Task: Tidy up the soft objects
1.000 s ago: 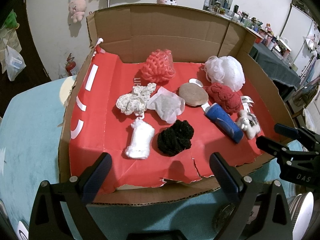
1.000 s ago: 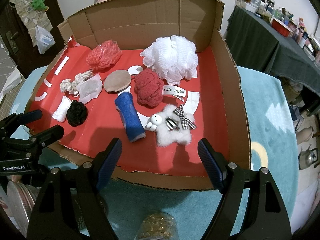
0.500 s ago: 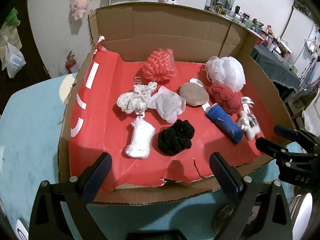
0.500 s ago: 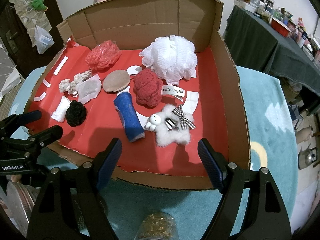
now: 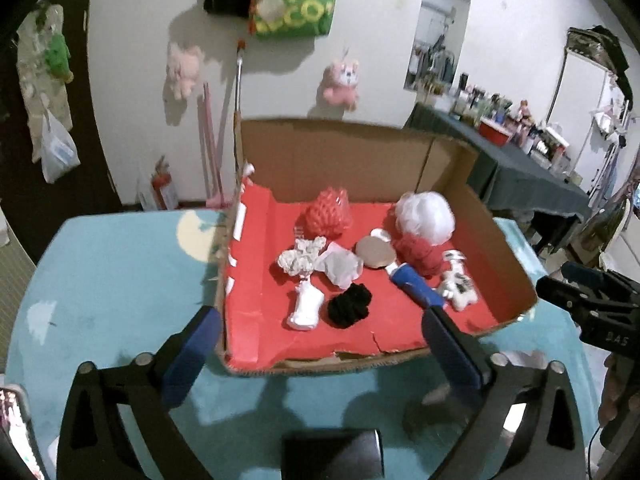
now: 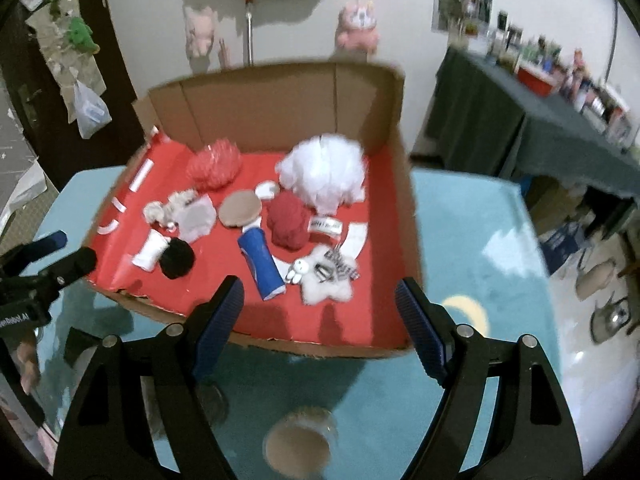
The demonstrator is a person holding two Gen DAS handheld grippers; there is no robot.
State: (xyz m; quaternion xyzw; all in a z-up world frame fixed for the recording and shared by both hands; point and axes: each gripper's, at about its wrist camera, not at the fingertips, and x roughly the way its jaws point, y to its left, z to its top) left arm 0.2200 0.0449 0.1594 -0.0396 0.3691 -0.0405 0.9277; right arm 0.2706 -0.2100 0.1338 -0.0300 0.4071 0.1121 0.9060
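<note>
A shallow cardboard box (image 6: 276, 104) with a red lining sits on a teal table (image 5: 104, 280), and everything below is placed relative to this box.

Inside, against the back wall on the right, rests the largest item, a white mesh pouf (image 6: 324, 172). At back left is a coral-red mesh pouf (image 6: 214, 164). Just in front of the white pouf lies a dark red knitted bundle (image 6: 286, 220), touching a blue roll (image 6: 260, 262) that points toward the open front. Right of the roll, near the front, lies a white plush rabbit (image 6: 326, 278) with a checked bow. In the box's centre is a flat tan round pad (image 6: 240, 208). Left of it lie a pale crumpled cloth (image 6: 196, 220), a cream crocheted piece (image 6: 164, 208), a white rolled cloth (image 6: 150, 252) and a black fuzzy ball (image 6: 178, 258).

Outside the front edge, both grippers hover above the table. The left gripper (image 5: 320, 354) is spread wide and holds nothing; the right gripper (image 6: 320, 322) is likewise released and empty.

The items all lie within the box, loosely scattered. This could fit a point before sorting or after a last placement. For any grasp here, soft things compress, so fingers should likely close around the bulk, not a loose edge.
</note>
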